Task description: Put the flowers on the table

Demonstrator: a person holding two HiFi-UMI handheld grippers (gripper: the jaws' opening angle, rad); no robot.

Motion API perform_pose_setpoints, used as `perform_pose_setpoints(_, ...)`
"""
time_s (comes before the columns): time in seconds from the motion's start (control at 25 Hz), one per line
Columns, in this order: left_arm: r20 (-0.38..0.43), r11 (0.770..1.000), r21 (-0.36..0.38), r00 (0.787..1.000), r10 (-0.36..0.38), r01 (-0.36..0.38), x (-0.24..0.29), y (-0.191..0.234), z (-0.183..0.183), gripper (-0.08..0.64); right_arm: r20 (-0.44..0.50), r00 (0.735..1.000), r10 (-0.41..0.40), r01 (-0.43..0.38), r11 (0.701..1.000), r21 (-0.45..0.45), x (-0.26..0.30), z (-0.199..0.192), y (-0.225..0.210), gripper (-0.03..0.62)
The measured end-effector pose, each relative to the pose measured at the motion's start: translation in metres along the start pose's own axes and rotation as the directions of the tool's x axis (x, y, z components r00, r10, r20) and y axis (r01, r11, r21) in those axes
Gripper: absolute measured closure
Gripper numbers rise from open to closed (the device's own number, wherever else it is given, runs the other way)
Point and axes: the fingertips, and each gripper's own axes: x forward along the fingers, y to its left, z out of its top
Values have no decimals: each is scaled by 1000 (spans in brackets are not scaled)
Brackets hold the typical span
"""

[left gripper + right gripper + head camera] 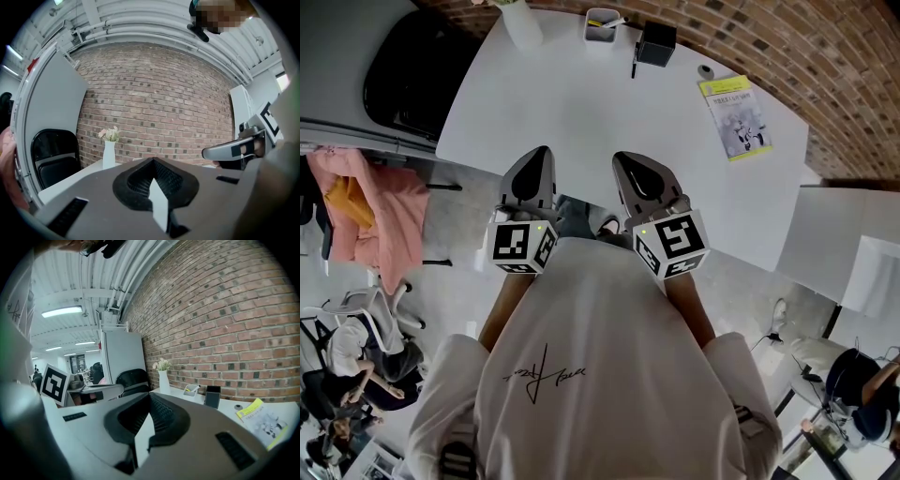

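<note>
White vase (pixel 108 157) of flowers (pixel 110 134) at far edge of bench (pixel 581 103); we risk toppling it: left gripper (pixel 152 161), right gripper (pixel 149 397) both pressed together.

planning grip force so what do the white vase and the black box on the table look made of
The vase: smooth, opaque, even white, probably ceramic, though plastic can't be excluded. The black box: flat dark sides and sharp edges, likely plastic or coated metal; too small to settle.
</note>
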Motion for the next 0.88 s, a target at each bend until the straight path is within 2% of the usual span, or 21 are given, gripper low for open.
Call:
perform_pose_setpoints(0.4, -6, 1000, 10, 1000, -5, 5, -13, -15, 1, 554, 6, 1000, 14, -14, 999, 33, -12, -5, 5, 568)
perform_pose_setpoints(0.64, 4, 1000, 24, 1000, 5, -5, -16, -10, 5, 554, 14, 1000, 24, -25, 999, 44, -13, -7, 9, 568)
perform_pose_setpoints(0.88, 0, 1000, 28, 1000, 4, -4, -17, -11, 3, 554, 62, 997, 53, -56, 997, 49, -17, 3, 10, 568)
